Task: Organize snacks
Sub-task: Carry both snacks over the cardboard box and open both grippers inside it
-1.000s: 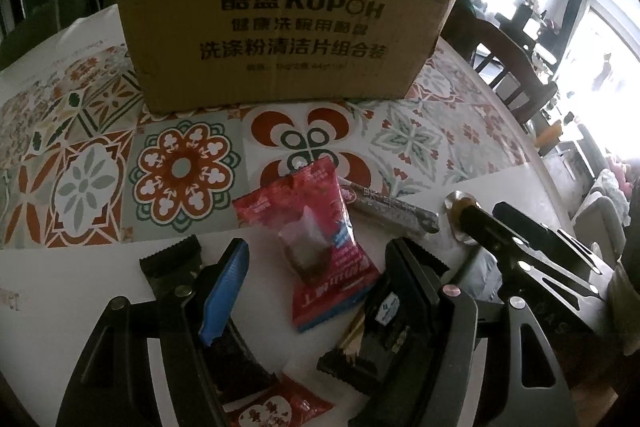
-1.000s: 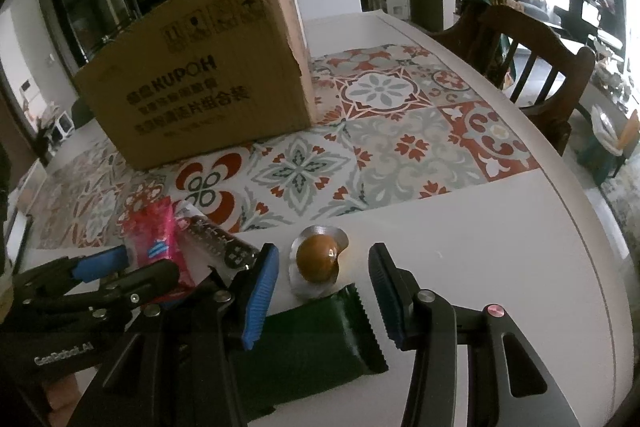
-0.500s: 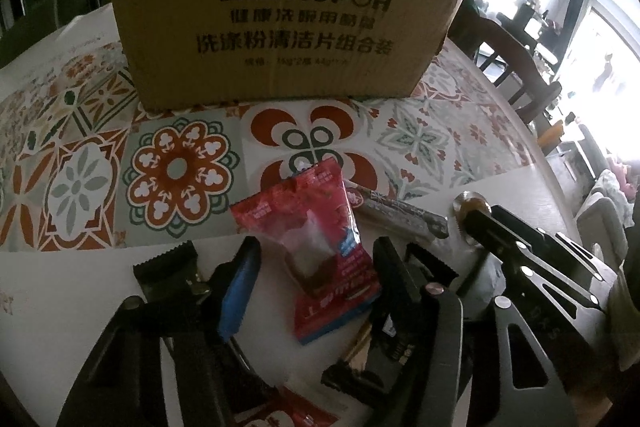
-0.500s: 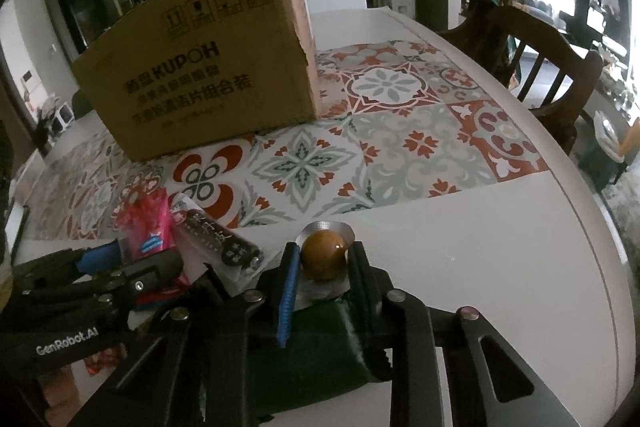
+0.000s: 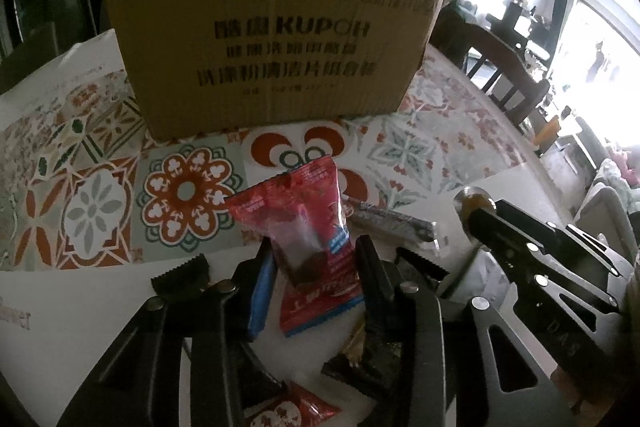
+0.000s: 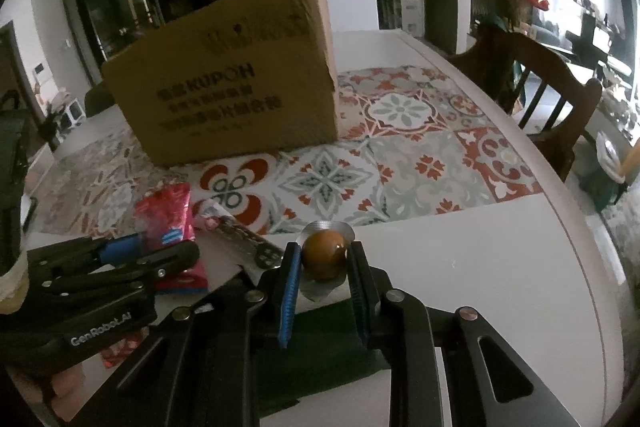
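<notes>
My left gripper is shut on a red snack packet, lifted a little off the table; it also shows in the right wrist view. My right gripper is shut on a brown ball-shaped snack in a foil cup, raised over a dark green packet. A cardboard box stands behind on the patterned mat; it also shows in the right wrist view. A dark stick-shaped packet lies between the grippers.
More packets lie under my left gripper: a dark one, a small red one and a black one. A wooden chair stands past the table's right edge.
Both grippers closed, the left on the red packet and the right on the brown ball snack. Both then rose slightly with their snacks.
</notes>
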